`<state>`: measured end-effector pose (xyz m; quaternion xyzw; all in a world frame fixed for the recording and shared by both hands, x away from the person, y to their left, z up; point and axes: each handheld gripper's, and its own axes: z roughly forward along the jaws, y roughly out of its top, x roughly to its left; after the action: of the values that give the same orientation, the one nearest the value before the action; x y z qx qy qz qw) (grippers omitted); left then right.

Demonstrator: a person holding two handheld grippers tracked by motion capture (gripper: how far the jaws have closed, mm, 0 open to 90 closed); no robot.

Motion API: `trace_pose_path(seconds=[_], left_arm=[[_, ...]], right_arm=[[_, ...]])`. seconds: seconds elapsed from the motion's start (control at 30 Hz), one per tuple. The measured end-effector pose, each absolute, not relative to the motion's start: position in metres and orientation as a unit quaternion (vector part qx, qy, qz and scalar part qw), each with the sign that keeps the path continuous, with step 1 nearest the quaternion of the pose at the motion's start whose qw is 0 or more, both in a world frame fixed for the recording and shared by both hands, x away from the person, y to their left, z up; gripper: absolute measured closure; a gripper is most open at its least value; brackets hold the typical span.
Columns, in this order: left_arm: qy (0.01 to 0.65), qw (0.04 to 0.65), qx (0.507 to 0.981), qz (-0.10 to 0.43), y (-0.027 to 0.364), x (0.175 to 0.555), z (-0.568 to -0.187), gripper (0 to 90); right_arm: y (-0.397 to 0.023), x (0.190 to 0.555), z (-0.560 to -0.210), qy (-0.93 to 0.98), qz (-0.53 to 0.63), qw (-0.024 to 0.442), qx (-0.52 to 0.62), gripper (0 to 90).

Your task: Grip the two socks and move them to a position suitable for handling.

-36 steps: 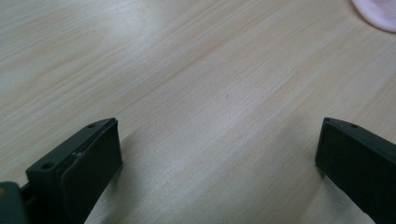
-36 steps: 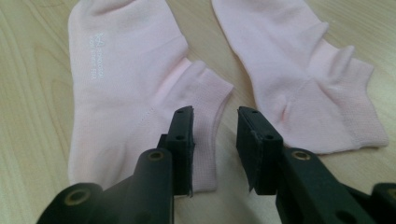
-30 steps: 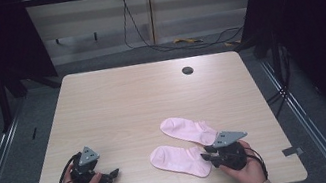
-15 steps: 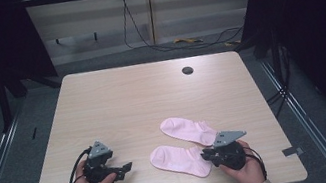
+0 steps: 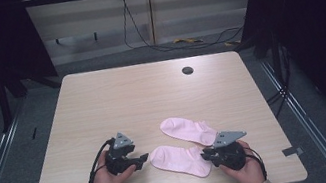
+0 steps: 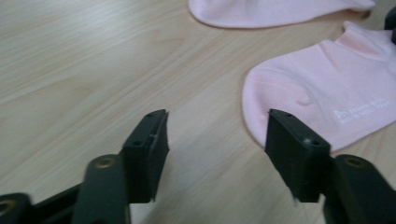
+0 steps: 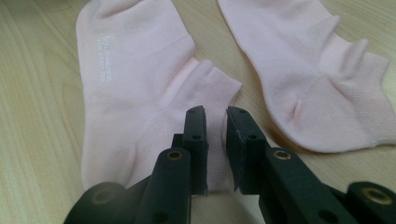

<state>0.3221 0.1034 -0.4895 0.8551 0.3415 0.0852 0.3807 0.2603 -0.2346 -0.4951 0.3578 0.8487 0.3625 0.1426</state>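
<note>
Pale wood table (image 5: 117,104), mostly bare, with a small dark round grommet (image 5: 187,70) near its far edge and two pink ankle socks low and right of centre. Far sock (image 5: 189,131) lies flat, long axis slanting from upper left toward lower right, its cuff end reaching toward the right gripper. Near sock (image 5: 180,160) lies roughly parallel, just beside the first; whether the two touch I cannot tell from the high view. Its rounded toe points toward the person's left, its cuff toward the right. The key relation, by my judgement: the near sock stretches lengthwise between the two grippers, one end at each, so each hand is nearest a different end. Left gripper (image 5: 138,159) rests on the table just off the toe; in the left gripper view its jaws stand wide apart and hold nothing, the toe of the sock lying ahead and to the right, partly behind the right-hand jaw, with faint white lettering on the fabric. Right gripper (image 5: 208,155) sits at the cuff end; in the right gripper view its jaws are nearly together with a narrow slit between them, poised over the cuff edge. Whether fabric is actually pinched I cannot tell. A grip on the toe would need the left gripper to go slightly forward and right.
</note>
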Motion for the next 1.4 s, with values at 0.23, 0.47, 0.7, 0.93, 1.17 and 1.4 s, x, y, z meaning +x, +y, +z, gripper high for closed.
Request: trace_pose_path(seconds=[0.23,0.47,0.7,0.93,1.17,1.4], left_arm=[[0.345,0.372,0.858,0.081,0.090,0.327,-0.495,51.0],[0.337,0.352,0.869,0.080,0.082,0.327,-0.495,56.4],[0.329,0.341,0.876,0.092,0.077,0.324,-0.495,58.3],[0.327,0.338,0.878,0.089,0.075,0.323,-0.493,64.9],[0.322,0.343,0.880,0.072,0.072,0.321,-0.493,81.3],[0.323,0.338,0.882,0.065,0.070,0.321,-0.492,88.7]], right_arm=[[-0.235,0.260,-0.495,0.850,0.363,0.144,0.355,77.8],[-0.235,0.260,-0.495,0.849,0.363,0.142,0.358,77.5],[-0.236,0.260,-0.496,0.847,0.365,0.144,0.359,76.1],[-0.239,0.259,-0.494,0.843,0.365,0.148,0.367,71.2],[-0.244,0.257,-0.489,0.834,0.374,0.145,0.380,70.6],[-0.242,0.255,-0.491,0.835,0.372,0.135,0.383,70.0]])
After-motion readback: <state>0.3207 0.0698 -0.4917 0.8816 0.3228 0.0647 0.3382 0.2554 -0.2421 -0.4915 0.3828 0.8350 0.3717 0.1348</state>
